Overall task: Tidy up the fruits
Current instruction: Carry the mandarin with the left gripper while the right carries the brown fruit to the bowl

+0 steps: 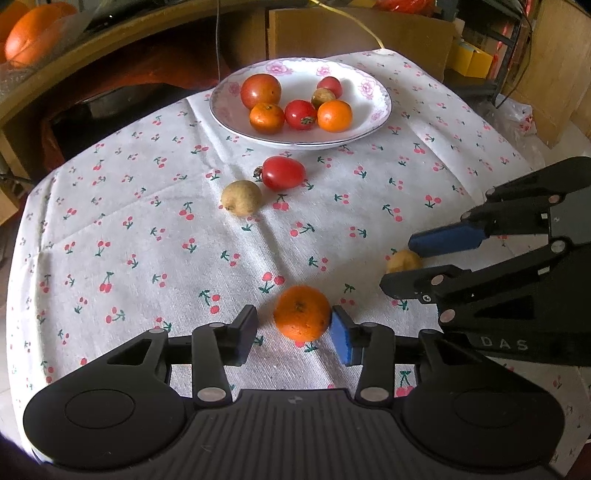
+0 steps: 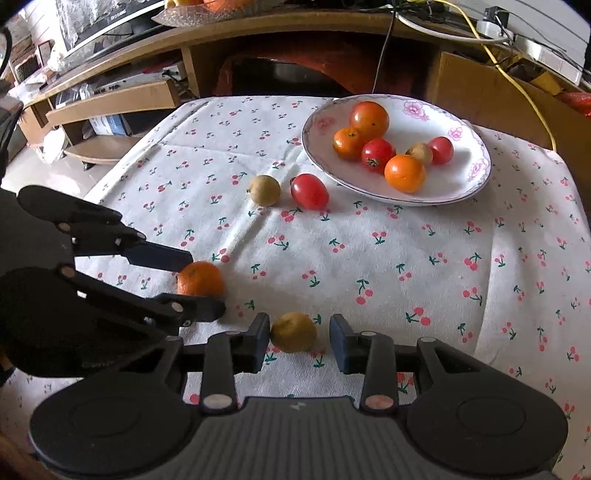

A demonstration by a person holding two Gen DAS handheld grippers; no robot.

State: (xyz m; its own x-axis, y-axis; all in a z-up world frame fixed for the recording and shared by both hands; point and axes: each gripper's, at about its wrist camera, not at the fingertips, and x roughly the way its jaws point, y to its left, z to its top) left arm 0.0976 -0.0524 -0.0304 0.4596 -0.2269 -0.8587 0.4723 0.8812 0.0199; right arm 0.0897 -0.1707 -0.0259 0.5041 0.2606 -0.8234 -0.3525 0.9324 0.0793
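A small orange (image 1: pixel 301 312) lies on the cherry-print cloth between the fingers of my open left gripper (image 1: pixel 293 334); the right pad (image 1: pixel 340 339) is at its side, the left pad stands apart. A yellowish-brown fruit (image 2: pixel 293 331) lies between the fingers of my open right gripper (image 2: pixel 299 341), touching neither clearly. Each gripper shows in the other's view: the right gripper (image 1: pixel 410 264), the left gripper (image 2: pixel 203 284). A white floral plate (image 1: pixel 373 122) holds several tomatoes, oranges and a brown fruit. A red tomato (image 1: pixel 283 172) and a brown fruit (image 1: pixel 242 197) lie loose before it.
The cloth-covered table (image 1: pixel 110 221) drops off at its left and far edges. A wooden desk (image 2: pixel 295 26) with cables and cardboard boxes stands behind it. A bowl of large oranges (image 1: pixel 29 37) sits on the desk at far left.
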